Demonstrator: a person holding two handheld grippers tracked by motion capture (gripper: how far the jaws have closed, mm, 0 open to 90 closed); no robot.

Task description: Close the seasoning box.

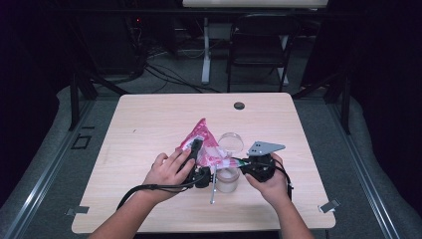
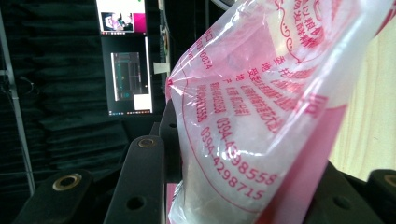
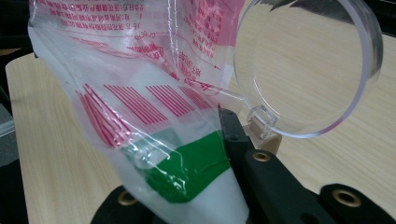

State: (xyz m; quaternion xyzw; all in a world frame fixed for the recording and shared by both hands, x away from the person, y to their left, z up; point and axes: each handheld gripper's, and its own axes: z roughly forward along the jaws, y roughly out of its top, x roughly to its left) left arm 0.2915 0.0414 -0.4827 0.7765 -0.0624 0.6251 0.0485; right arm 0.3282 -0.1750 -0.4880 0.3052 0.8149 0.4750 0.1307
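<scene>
Pink-printed plastic bag [image 1: 205, 144] is clamped by both the left hand-held gripper [image 1: 195, 149] and the right hand-held gripper [image 1: 238, 162]. It hangs over a clear jar [image 1: 227, 180] on the table [image 1: 149, 119].

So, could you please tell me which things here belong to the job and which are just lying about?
In use: pink-printed clear plastic bag, clear lidded plastic jar, left gripper, right gripper.
Lying about: metal spoon, round black table grommet, black folding chair.
</scene>
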